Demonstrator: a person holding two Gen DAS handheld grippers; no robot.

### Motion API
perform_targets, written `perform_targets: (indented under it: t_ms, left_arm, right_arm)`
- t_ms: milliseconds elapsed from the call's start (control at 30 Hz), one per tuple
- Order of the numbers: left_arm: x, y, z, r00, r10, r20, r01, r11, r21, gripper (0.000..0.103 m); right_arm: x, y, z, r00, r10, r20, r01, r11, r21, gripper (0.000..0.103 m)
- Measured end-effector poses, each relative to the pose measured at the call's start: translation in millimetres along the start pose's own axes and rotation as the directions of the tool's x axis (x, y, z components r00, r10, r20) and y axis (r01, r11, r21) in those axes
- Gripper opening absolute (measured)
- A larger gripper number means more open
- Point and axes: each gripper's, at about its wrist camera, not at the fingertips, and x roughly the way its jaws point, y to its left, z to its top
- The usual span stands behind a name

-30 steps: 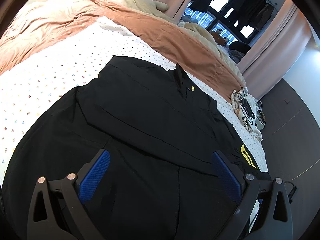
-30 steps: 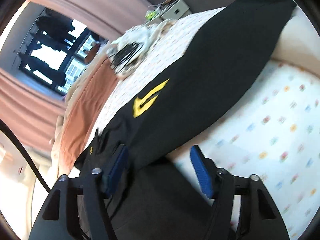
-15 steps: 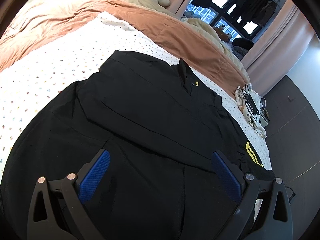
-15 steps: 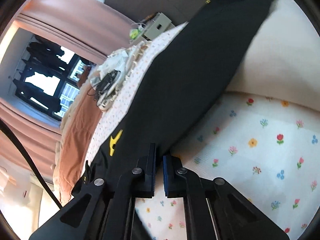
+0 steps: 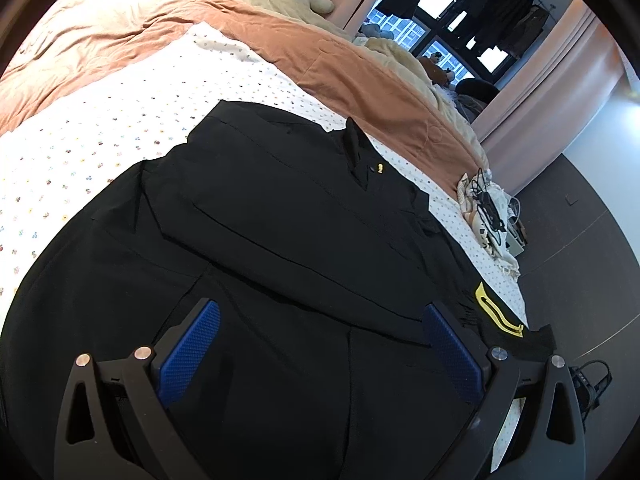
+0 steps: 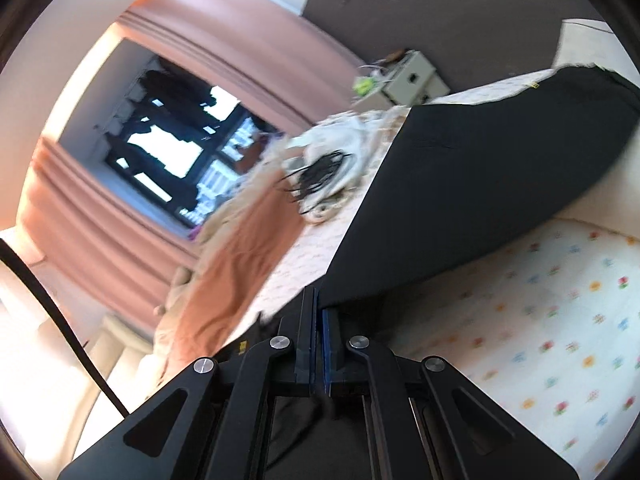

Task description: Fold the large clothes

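A large black jacket (image 5: 280,224) lies spread on the flower-print bed sheet (image 5: 100,136), with one sleeve folded across its body and a yellow logo (image 5: 498,312) on the right sleeve. My left gripper (image 5: 320,344) is open and hovers just above the jacket's lower part, holding nothing. My right gripper (image 6: 319,320) is shut on the edge of the black sleeve (image 6: 480,184) and holds it lifted off the sheet (image 6: 560,312); the sleeve stretches away to the upper right.
An orange-brown duvet (image 5: 280,40) lies bunched along the bed's far side. A cream cloth with black cables (image 5: 488,208) sits at the bed's far corner, also seen in the right wrist view (image 6: 328,168). A small cabinet (image 6: 412,80) and dark floor lie beyond. Pink curtains frame the window.
My right gripper closed on the sleeve edge and has lifted it, swinging the view upward. My left gripper stayed open and drifted slightly over the jacket.
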Motion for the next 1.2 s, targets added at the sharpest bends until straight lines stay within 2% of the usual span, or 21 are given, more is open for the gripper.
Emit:
perform_targets:
  t_ms: [200, 433, 600, 700, 733, 767, 833, 900, 933, 1067, 1133, 1200]
  left_arm:
    - [-6, 5, 4, 1.0, -0.031, 0.006, 0.031, 0.999, -0.029, 0.103]
    - [-10, 14, 8, 0.998, -0.06, 0.009, 0.061, 0.995, -0.083, 0.103]
    - [-12, 16, 9, 0.998, -0.067, 0.012, 0.068, 0.994, -0.09, 0.103]
    - [-13, 19, 10, 0.997, -0.07, 0.013, 0.071, 0.993, -0.097, 0.103]
    - [-13, 19, 11, 0.997, -0.07, 0.013, 0.071, 0.993, -0.099, 0.103]
    - [-13, 20, 11, 0.997, -0.07, 0.013, 0.07, 0.992, -0.102, 0.103]
    - [-13, 21, 11, 0.997, -0.07, 0.012, 0.071, 0.992, -0.106, 0.103]
    - [-13, 22, 11, 0.998, -0.07, 0.011, 0.071, 0.992, -0.105, 0.103]
    - [-13, 22, 11, 0.997, -0.07, 0.011, 0.071, 0.992, -0.106, 0.103]
    - [-13, 24, 11, 0.998, -0.068, 0.011, 0.069, 0.992, -0.109, 0.103]
    - [-13, 25, 11, 0.998, -0.065, 0.011, 0.066, 0.992, -0.111, 0.103]
    - [-13, 26, 11, 0.998, -0.063, 0.011, 0.064, 0.991, -0.114, 0.103]
  right_arm:
    - [11, 43, -25, 0.994, 0.089, -0.069, -0.092, 0.995, -0.043, 0.0]
    - [50, 90, -63, 0.971, 0.106, -0.214, -0.136, 0.982, -0.133, 0.0]
    - [79, 102, -77, 0.948, 0.036, -0.317, -0.099, 0.978, -0.185, 0.0]
    - [94, 99, -82, 0.917, -0.026, -0.398, -0.048, 0.983, -0.175, 0.0]
    - [99, 106, -74, 0.908, -0.043, -0.418, -0.033, 0.984, -0.173, 0.001]
    - [104, 114, -72, 0.9, -0.053, -0.432, -0.024, 0.985, -0.17, 0.004]
    - [108, 121, -70, 0.893, -0.039, -0.449, -0.034, 0.988, -0.153, 0.025]
    - [117, 129, -60, 0.885, -0.003, -0.466, -0.067, 0.989, -0.133, 0.091]
    - [118, 134, -57, 0.885, 0.006, -0.466, -0.077, 0.988, -0.134, 0.096]
    - [113, 139, -44, 0.885, 0.005, -0.466, -0.081, 0.986, -0.142, 0.096]
    - [100, 132, -38, 0.893, 0.002, -0.449, -0.069, 0.989, -0.134, 0.096]
    - [90, 122, -29, 0.912, -0.03, -0.41, -0.027, 0.991, -0.132, 0.096]
